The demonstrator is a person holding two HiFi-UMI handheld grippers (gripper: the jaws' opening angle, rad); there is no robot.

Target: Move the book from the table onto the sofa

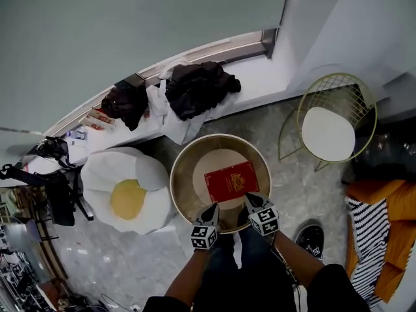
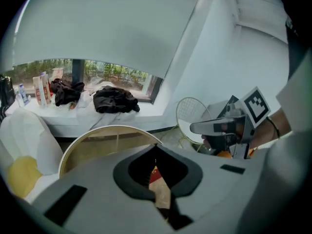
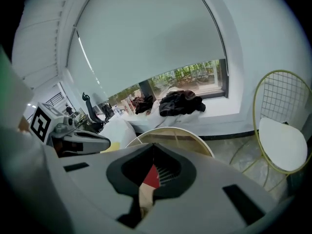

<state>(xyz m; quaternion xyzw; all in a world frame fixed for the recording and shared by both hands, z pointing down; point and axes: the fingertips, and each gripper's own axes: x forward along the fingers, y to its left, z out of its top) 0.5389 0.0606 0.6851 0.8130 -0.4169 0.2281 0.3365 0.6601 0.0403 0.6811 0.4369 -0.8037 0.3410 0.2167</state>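
Left gripper point(image 1: 211, 208): jaws pressed together with nothing pinched, nose tipped down at the table's 6 o'clock rim.
Right gripper point(image 1: 249, 199): same story, jaws closed and empty, just beside its partner at about 5 o'clock on the rim.
Book point(image 1: 231, 181): red cover, lying flat on the table top a touch toward 3 o'clock of centre, untouched. It's right ahead of both noses, and each gripper view catches a red sliver past its jaws.
Step in hand: this looks like the reach-in, with the pick-up not yet begun.
Doing it well, jaws: spread them before the tips arrive, since closed tips can only shove the book around.
Doing it well, grip: the book lies flat inside a raised rim, so sliding it off the edge looks blocked. I'd tip up the near edge at 6 o'clock with one gripper and pinch both covers together with the other.
Doing it well, carry: lift clear of the rim, keep it level, then swing toward 4 o'clock, where the sofa waits.
Sofa point(image 1: 383, 190): one, orange, only partly in shot.
Table point(image 1: 177, 174): one, round.
Egg-shaped cushion point(image 1: 127, 190): one, at the table's 9 o'clock.
Wire chair point(image 1: 328, 134): one, at 2 o'clock.
Dark clothes heaps point(image 1: 198, 86): two, on the sill toward 12 o'clock.
Books: one.
Grippers: two.
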